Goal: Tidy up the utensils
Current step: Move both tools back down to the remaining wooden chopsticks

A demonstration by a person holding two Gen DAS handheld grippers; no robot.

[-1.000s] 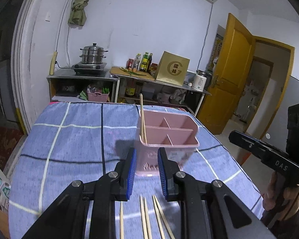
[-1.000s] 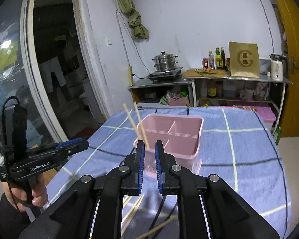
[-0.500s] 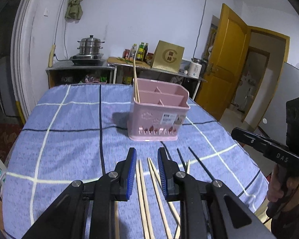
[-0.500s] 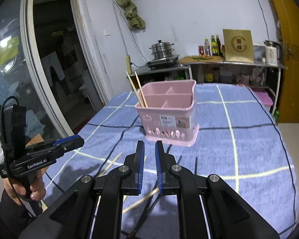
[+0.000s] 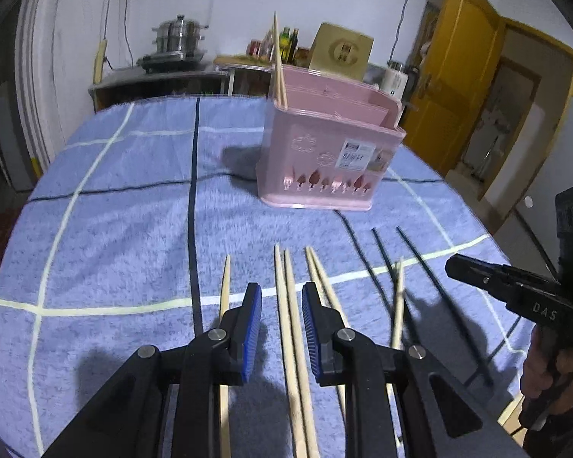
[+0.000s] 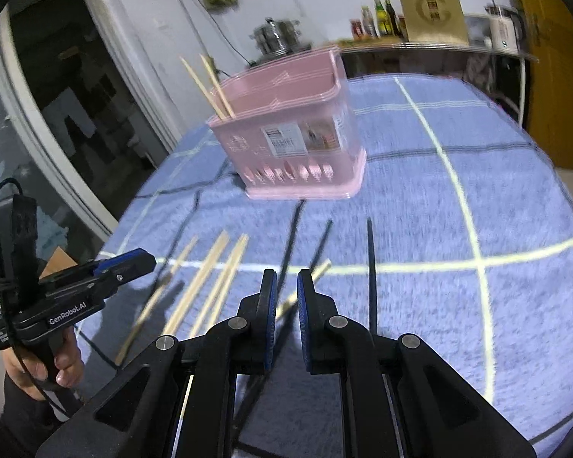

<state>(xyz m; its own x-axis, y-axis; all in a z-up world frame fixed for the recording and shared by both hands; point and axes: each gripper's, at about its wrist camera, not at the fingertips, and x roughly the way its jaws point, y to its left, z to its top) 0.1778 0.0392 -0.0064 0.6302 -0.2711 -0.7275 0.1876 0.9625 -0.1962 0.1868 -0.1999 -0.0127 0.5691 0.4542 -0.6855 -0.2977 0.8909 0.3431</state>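
Note:
A pink divided caddy (image 5: 324, 152) (image 6: 294, 145) stands mid-table with two wooden chopsticks (image 5: 279, 65) (image 6: 210, 84) upright in its left end. Several wooden chopsticks (image 5: 290, 305) (image 6: 210, 278) and black chopsticks (image 5: 420, 263) (image 6: 369, 267) lie loose on the blue checked cloth (image 5: 114, 229) in front of it. My left gripper (image 5: 282, 286) (image 6: 149, 261) hovers low over a pair of wooden chopsticks, jaws a little apart and not pressing on them. My right gripper (image 6: 287, 273) (image 5: 454, 267) hangs over the black chopsticks and one crossing wooden stick, with a narrow empty gap.
The table's near edge runs just under both grippers, and a hand (image 6: 57, 366) holds the left one. Behind the table stands a shelf with a steel pot (image 5: 179, 38), bottles and a gold box. A yellow door (image 5: 458, 76) is open at the right.
Both grippers have sunk toward the table and tipped downward. The caddy now sits higher in each view and the loose chopsticks lie right under the jaws. Neither jaw gap changed.

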